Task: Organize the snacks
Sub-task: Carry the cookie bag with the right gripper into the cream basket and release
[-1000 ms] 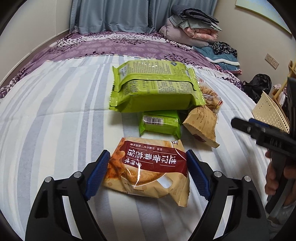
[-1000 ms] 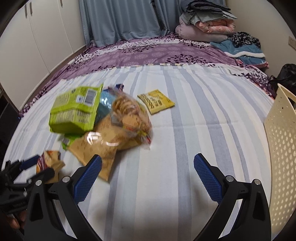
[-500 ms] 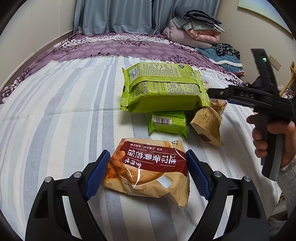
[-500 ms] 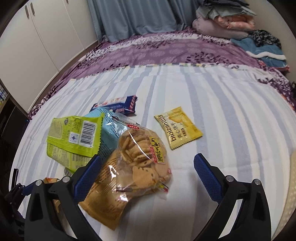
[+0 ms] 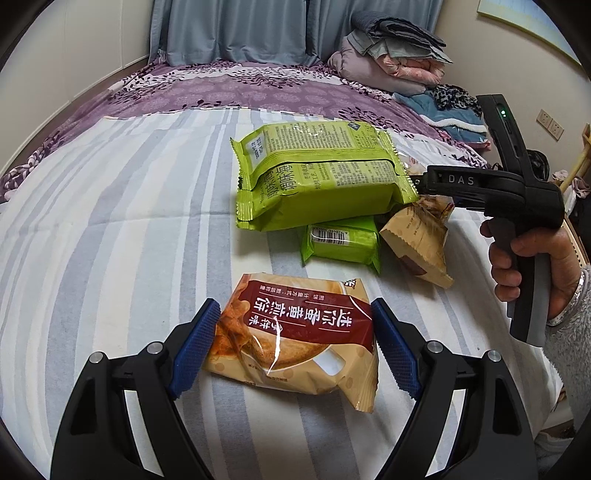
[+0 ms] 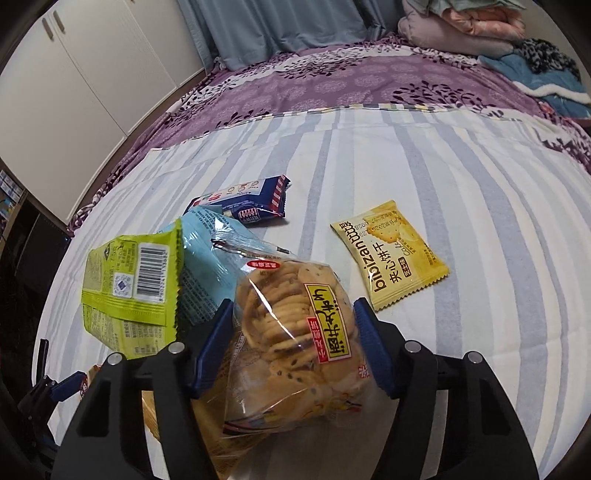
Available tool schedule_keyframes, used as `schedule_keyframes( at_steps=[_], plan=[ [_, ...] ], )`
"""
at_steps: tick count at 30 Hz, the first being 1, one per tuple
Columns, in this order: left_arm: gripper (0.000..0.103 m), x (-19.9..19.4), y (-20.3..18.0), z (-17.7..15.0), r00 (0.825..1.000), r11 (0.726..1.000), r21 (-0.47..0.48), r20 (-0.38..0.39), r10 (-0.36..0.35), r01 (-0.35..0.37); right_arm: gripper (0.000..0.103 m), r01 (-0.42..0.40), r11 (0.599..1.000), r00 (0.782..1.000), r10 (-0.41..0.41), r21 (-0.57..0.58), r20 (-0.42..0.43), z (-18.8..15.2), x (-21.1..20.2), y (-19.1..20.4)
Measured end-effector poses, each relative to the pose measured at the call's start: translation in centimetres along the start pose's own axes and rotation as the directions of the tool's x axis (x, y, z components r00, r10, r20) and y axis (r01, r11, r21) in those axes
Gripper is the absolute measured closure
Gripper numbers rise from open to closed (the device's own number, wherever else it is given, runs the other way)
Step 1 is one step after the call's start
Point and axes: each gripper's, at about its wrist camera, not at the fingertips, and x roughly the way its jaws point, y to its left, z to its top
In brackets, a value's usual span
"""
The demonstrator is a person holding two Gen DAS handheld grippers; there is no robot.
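Snacks on our striped bed sheet [image 6: 443, 155], blue curtains [image 5: 236, 29] behind.
Our right tongs [image 6: 291, 343] are closing around the clear cracker bag [image 6: 295, 332]; left tongs [image 5: 295, 347] clamp the tan-and-maroon cake packet [image 5: 295, 332].

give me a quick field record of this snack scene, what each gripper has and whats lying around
surface: striped sheet on a bed
left gripper: pads against both sides of the tan packet, which lies on the sheet
right gripper: jaws closing around the clear cracker bag
pile: big green pack on top, small green pack in front
loose: yellow packet, navy packet, lying apart
right hand: grips the gripper's handle
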Motion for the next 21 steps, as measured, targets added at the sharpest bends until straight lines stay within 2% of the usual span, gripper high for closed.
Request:
schedule_keyframes(
  at_steps=[4,16,21],
  plan=[
    [0.019,0.0,0.0,0.1,1.000,1.000,0.003,0.001,0.002,-0.002,0.042,0.019,1.000,1.000,-0.019,-0.011,0.019,-0.4,-0.9,0.0],
    [0.019,-0.5,-1.3,0.2,1.000,0.999,0.032,0.016,-0.011,0.011,0.042,0.059,0.998,0.991,-0.060,0.017,0.122,-2.4,-6.4,-1.0],
    [0.019,-0.9,-2.0,0.3,1.000,0.999,0.051,0.021,-0.014,0.013,0.042,0.070,0.997,0.988,-0.074,0.039,0.138,-3.7,-7.6,-1.7]
  ],
)
